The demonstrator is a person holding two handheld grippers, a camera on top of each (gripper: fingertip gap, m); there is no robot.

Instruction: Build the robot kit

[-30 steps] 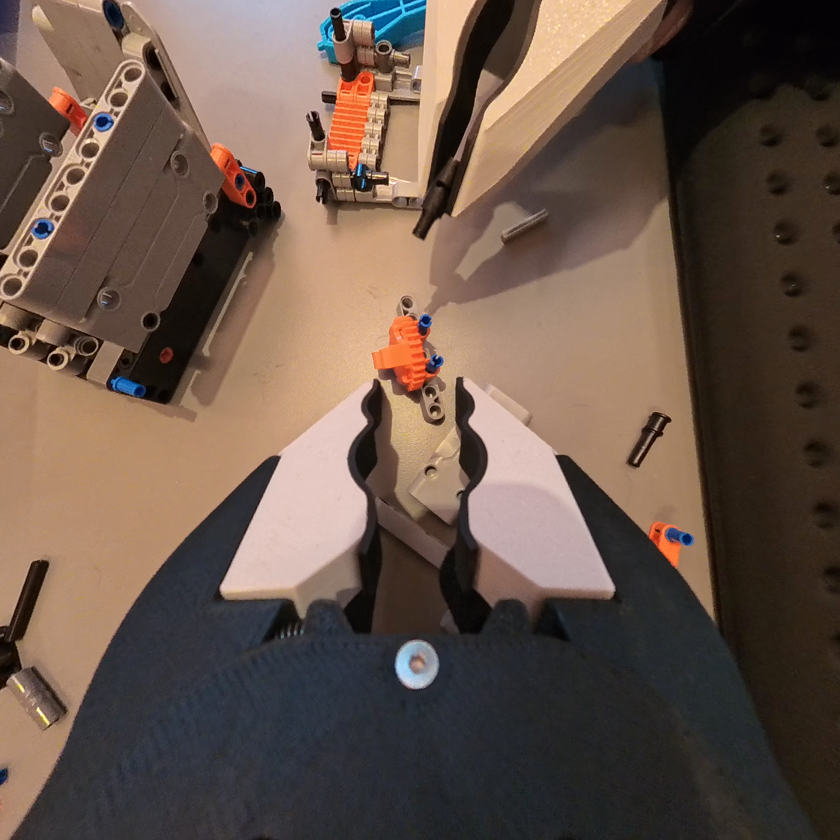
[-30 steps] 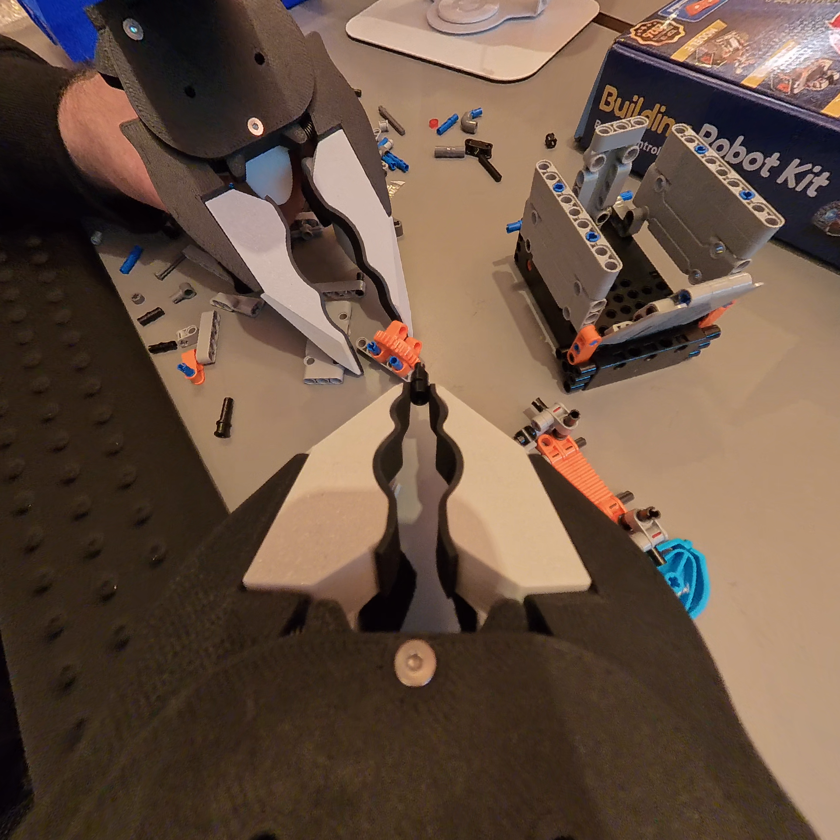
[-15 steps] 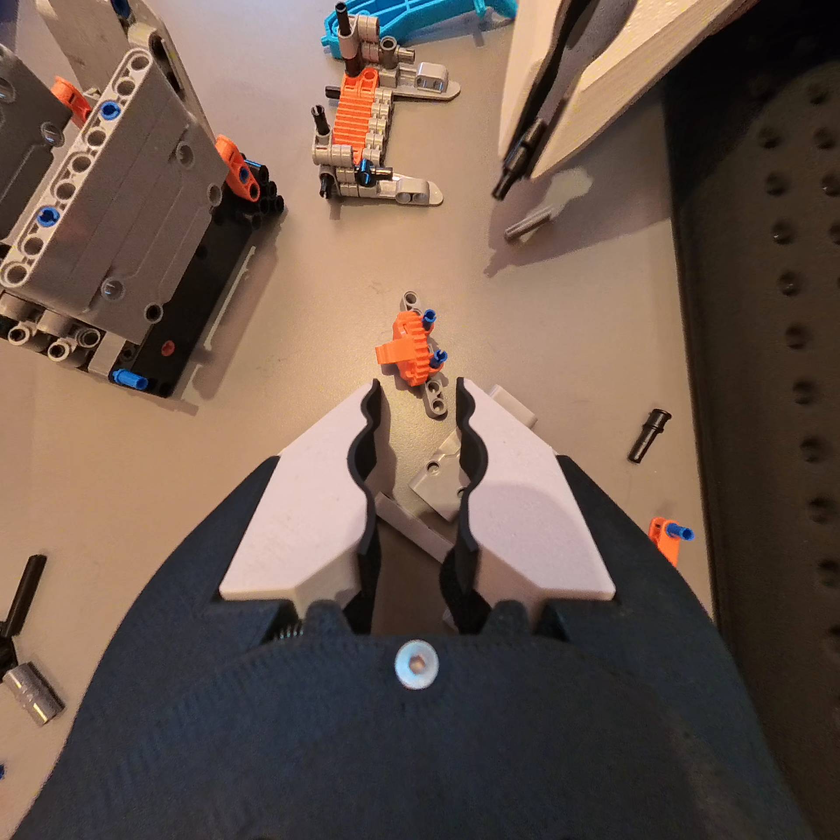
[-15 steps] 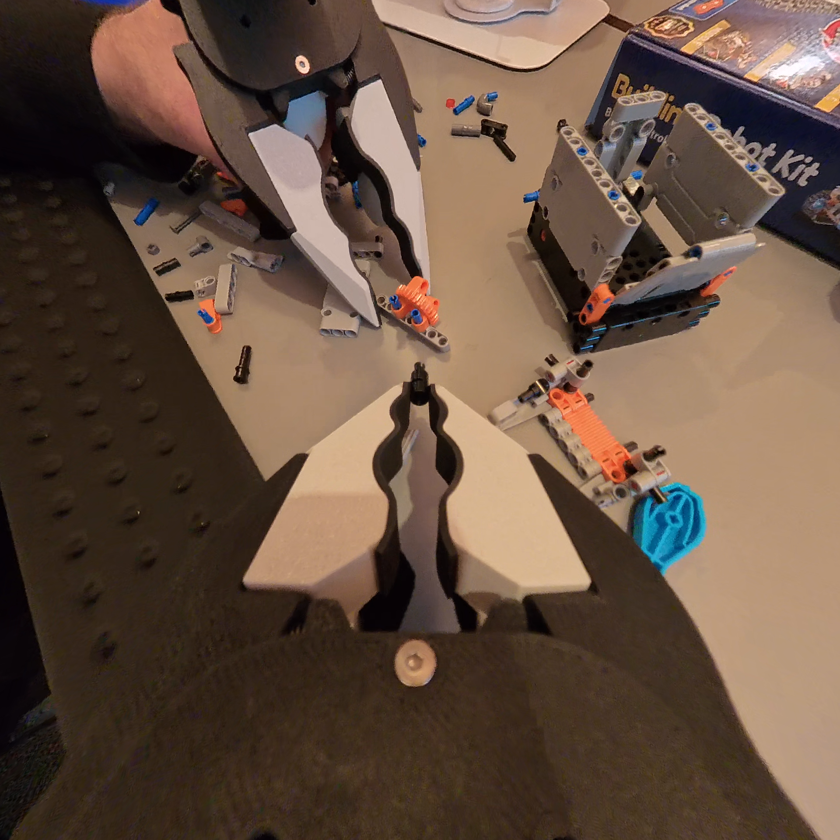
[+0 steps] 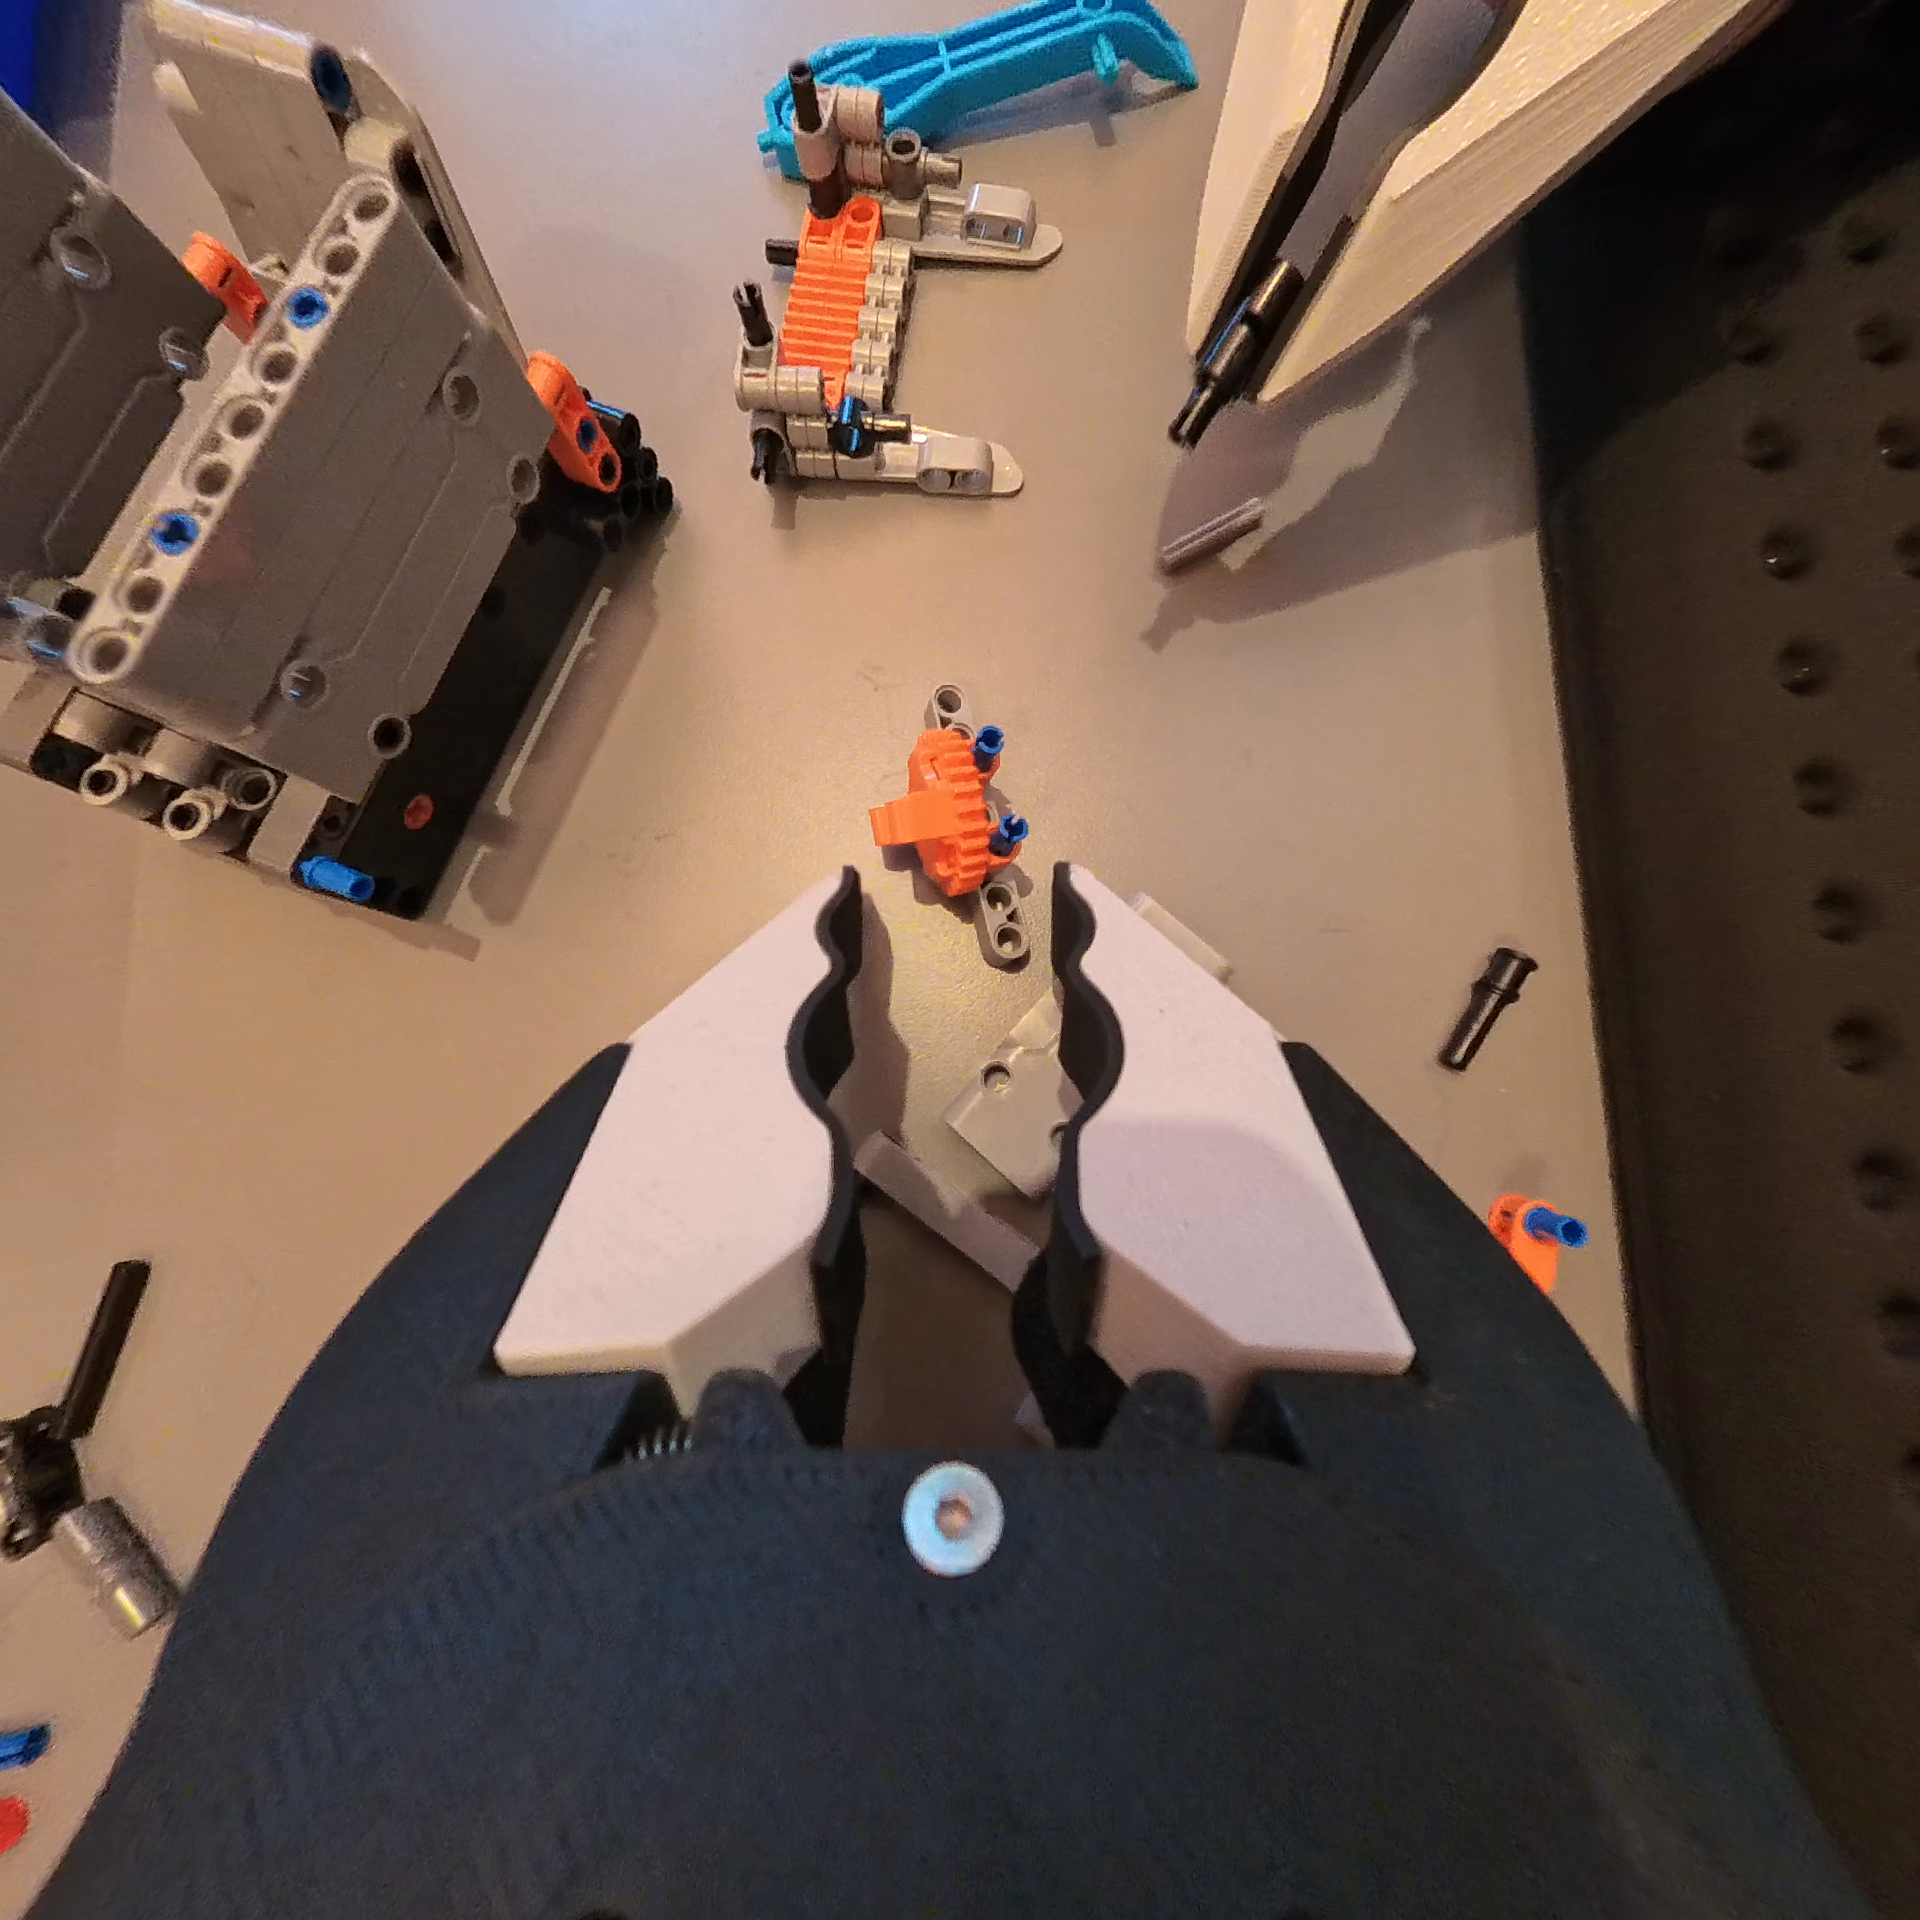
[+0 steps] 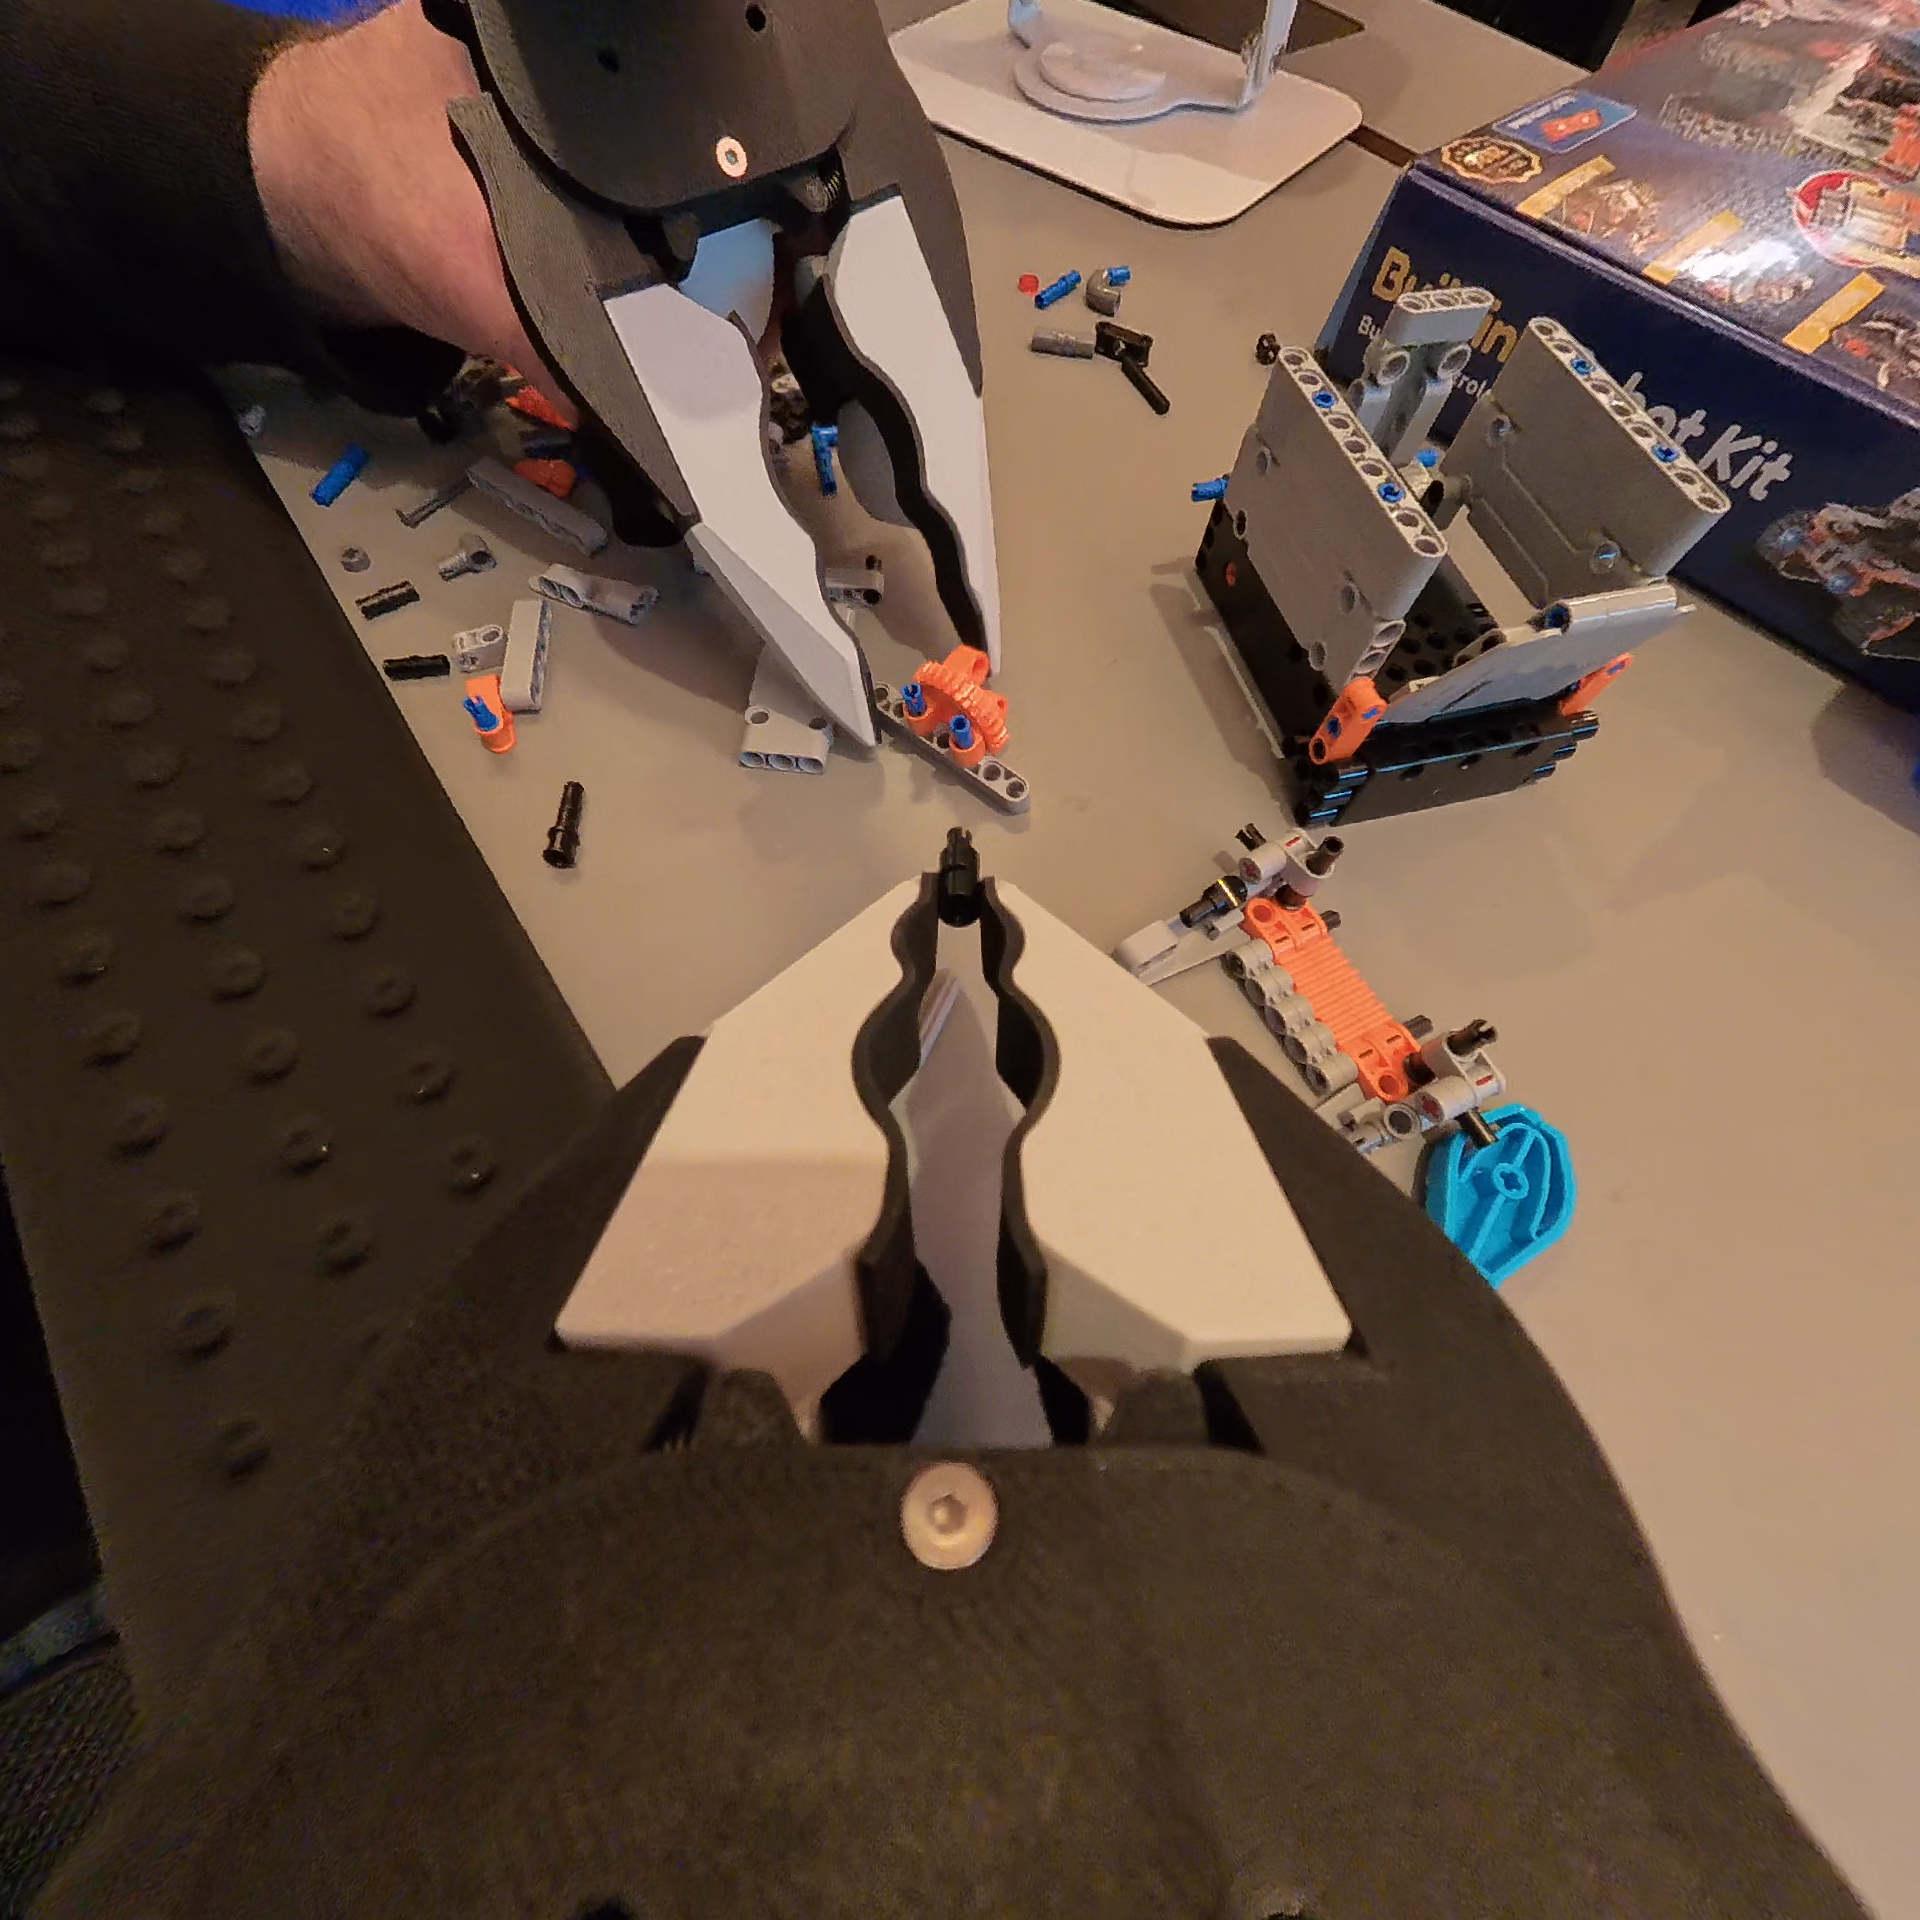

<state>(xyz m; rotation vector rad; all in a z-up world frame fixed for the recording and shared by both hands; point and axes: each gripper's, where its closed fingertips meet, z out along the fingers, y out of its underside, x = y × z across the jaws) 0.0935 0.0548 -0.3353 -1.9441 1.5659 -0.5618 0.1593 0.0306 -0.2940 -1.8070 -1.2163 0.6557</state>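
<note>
An orange gear piece [image 5: 940,800] with blue pins sits on a thin grey beam [image 5: 1003,930] on the table. My left gripper [image 5: 954,883] is open and empty, its tips just short of the gear, the beam's near end between them. A grey panel piece [image 5: 1013,1117] lies under its fingers. My right gripper [image 6: 958,896] is shut on a small black pin [image 6: 958,868] that sticks out past its tips, held above the table a short way from the gear piece [image 6: 961,707]. It also shows at the top right of the left wrist view [image 5: 1236,343].
A grey and black built block [image 5: 281,520] stands at the left. An orange track sub-assembly [image 5: 842,332] and a blue piece [image 5: 987,73] lie beyond. A loose black pin [image 5: 1486,1008], a grey axle [image 5: 1210,535], a dark studded mat [image 5: 1766,935] and a printed box [image 6: 1662,260] are nearby. My right fingertips sit around 9 cm from my left ones.
My right gripper has drawn back from the orange gear piece with the black pin still in it. The left gripper has stayed open in nearly the same place.
</note>
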